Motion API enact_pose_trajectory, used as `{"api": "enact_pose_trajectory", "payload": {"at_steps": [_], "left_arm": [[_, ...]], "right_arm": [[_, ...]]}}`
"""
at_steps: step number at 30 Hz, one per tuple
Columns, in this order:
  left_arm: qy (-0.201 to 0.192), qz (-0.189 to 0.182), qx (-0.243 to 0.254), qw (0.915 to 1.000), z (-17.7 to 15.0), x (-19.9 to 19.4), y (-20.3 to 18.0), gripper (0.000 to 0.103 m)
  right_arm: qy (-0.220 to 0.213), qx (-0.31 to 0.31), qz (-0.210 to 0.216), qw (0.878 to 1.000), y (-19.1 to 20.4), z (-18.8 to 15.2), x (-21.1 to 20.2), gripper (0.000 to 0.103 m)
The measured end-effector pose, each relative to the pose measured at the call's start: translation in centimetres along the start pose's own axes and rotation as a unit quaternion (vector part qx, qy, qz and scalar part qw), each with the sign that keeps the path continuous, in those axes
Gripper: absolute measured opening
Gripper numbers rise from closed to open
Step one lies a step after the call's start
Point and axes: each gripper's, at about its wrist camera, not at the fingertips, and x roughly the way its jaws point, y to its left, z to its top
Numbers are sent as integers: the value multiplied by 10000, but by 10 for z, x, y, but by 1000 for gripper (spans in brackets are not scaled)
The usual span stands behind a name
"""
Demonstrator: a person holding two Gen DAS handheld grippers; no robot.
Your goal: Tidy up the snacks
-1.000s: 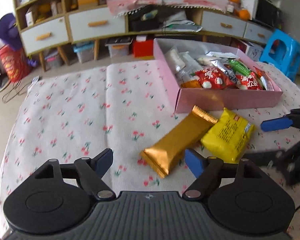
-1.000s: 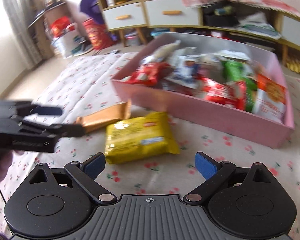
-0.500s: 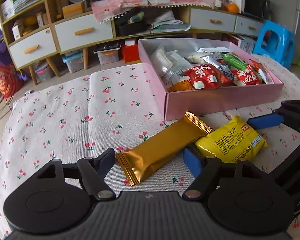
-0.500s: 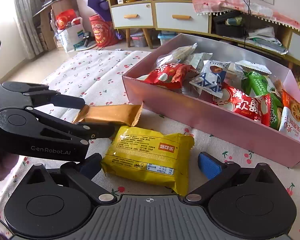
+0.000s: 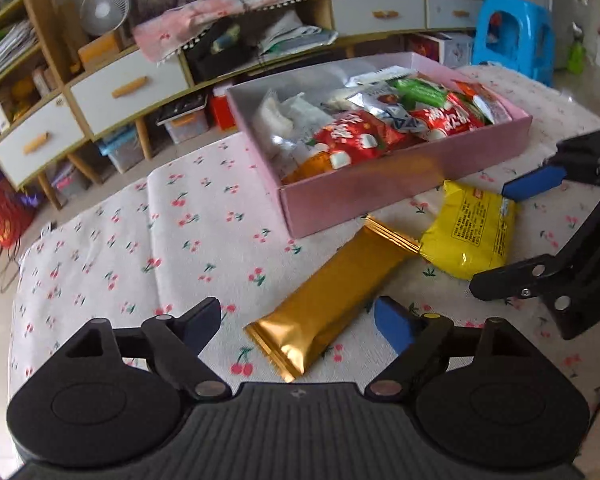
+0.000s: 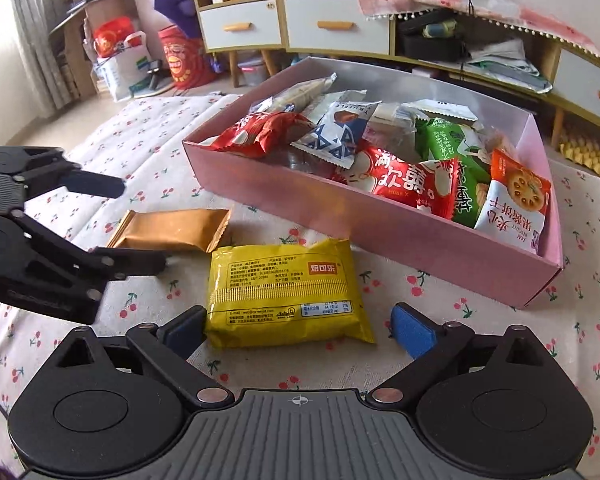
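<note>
A gold snack bar (image 5: pixel 332 296) lies on the cherry-print cloth, its near end between my left gripper's (image 5: pixel 300 320) open fingers. A yellow snack pack (image 6: pixel 284 288) lies beside it, its near edge between my right gripper's (image 6: pixel 300 324) open fingers. The gold bar also shows in the right wrist view (image 6: pixel 172 230), and the yellow pack in the left wrist view (image 5: pixel 470 232). A pink box (image 6: pixel 380 232) full of several snack packets stands just behind both. Each gripper shows in the other's view: right gripper (image 5: pixel 540 224), left gripper (image 6: pixel 108 224).
The cherry-print cloth (image 5: pixel 140 240) covers the table. Behind it stand a low cabinet with drawers (image 5: pixel 124 88), storage bins on the floor and a blue stool (image 5: pixel 512 36). A red bag (image 6: pixel 184 60) and shelves are at the left.
Both grippers have moved forward and down toward the snacks; the gold bar and the yellow pack now sit between their open fingers. The snacks have not moved.
</note>
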Motion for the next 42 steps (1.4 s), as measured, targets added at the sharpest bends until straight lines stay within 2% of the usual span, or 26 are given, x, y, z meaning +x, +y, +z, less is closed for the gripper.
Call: {"api": "enact_pose_trajectory", "payload": {"at_steps": [2,5,7,8,9,10,12,16,19,25,30,32,38,42], "left_arm": [[-73,15,-23,10000,3,3,-2,83],[-125,-44,-91,9999,8,7,-6,74],[-137,-139,-115,9997,10,6,-10,59],[-103,-228,-164,9996,10,5,-9,54],[-45,-316,-248,9992,11,4,-9,46],[38,-319,-381,9988,11,4,-8,42],[203,-299,-594,9976,14,3,-9,37],[384,-199,-774,9961,13,-1,-13,29],[506,-296,-1171,9914,12,-5,-7,24],[610,-701,-2227,9704,7,-10,13,24],[550,-957,-2628,9585,8,-20,20,24],[468,-1056,-2692,9561,11,-28,18,24],[112,-1131,-2712,9558,23,-48,16,24],[-14,-1121,-2901,9504,31,-49,17,24]], "right_arm": [[-37,42,-22,10000,1,1,1,99],[-84,5,-88,9999,4,2,4,99],[-105,-11,-105,9999,5,2,4,99],[-107,-27,-108,9999,5,2,4,96],[-117,-47,-87,9999,5,3,3,88],[-133,-38,-57,9999,5,4,1,82],[-62,156,10,9999,0,7,-1,77],[-3,745,149,9971,-19,9,-8,75],[48,1171,201,9929,-34,8,-14,75],[132,1962,261,9801,-66,6,-30,74],[168,2540,396,9662,-86,6,-44,74],[161,2739,487,9604,-93,7,-50,74],[-32,3107,627,9484,-102,16,-63,74],[-140,3364,651,9394,-106,26,-60,74]]}}
